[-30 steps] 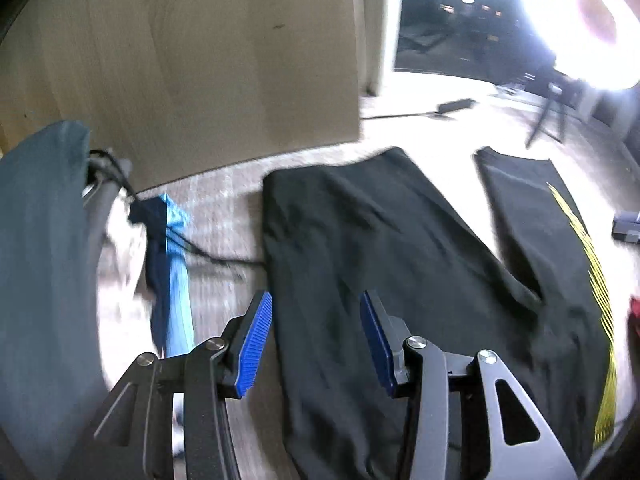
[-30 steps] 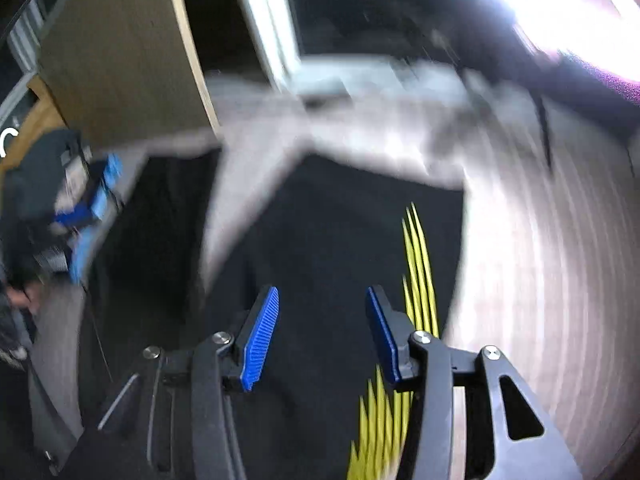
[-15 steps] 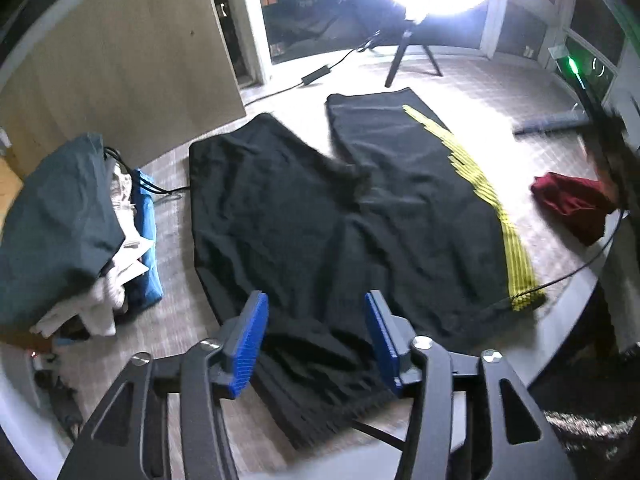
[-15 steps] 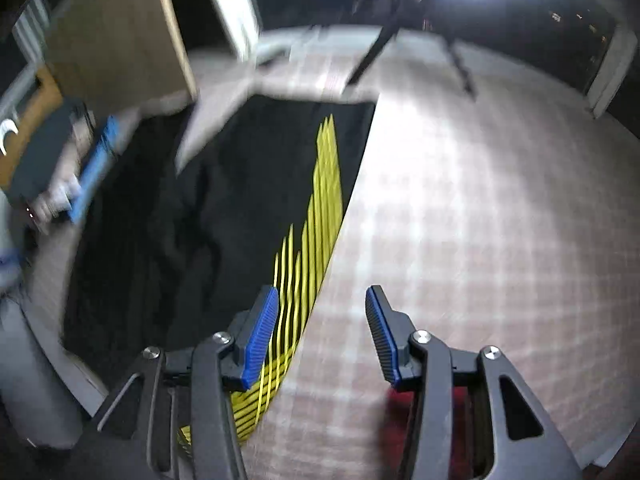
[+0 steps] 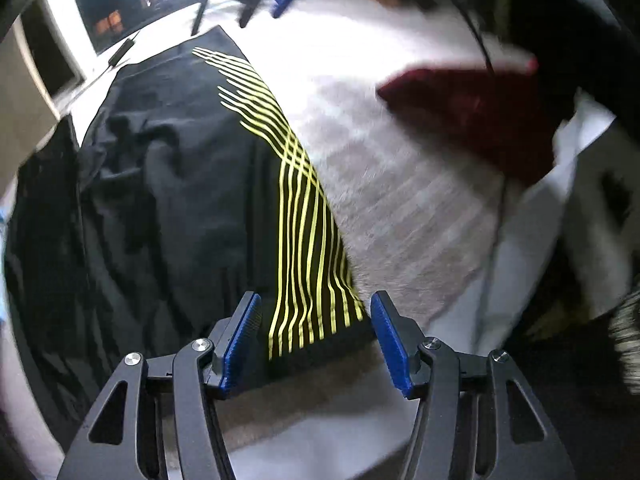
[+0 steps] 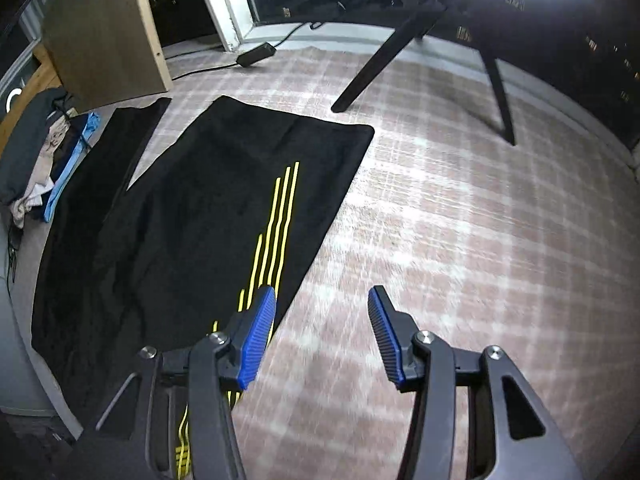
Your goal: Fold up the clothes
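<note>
Now both grippers hang over the floor with nothing between their blue pads. Left gripper, low in the left wrist view, has its jaws spread apart, and framed in that gap is the hem corner of the black trousers, right where the yellow stripes run down to the edge; the pads press on no cloth. Those trousers sprawl across the left half of the frame, rumpled, stretching up toward the upper left. At the upper right of that view lies a dark red garment, blurred, well apart from the trousers on the pale checked rug.

Over to the right wrist view: right gripper at the bottom centre, jaws opening, and empty. Its left pad sits over the trousers' striped edge, its right pad over bare rug. Both trouser legs reach toward the upper left. At the far left edge sits a pile of clothes below a wooden panel.
</note>
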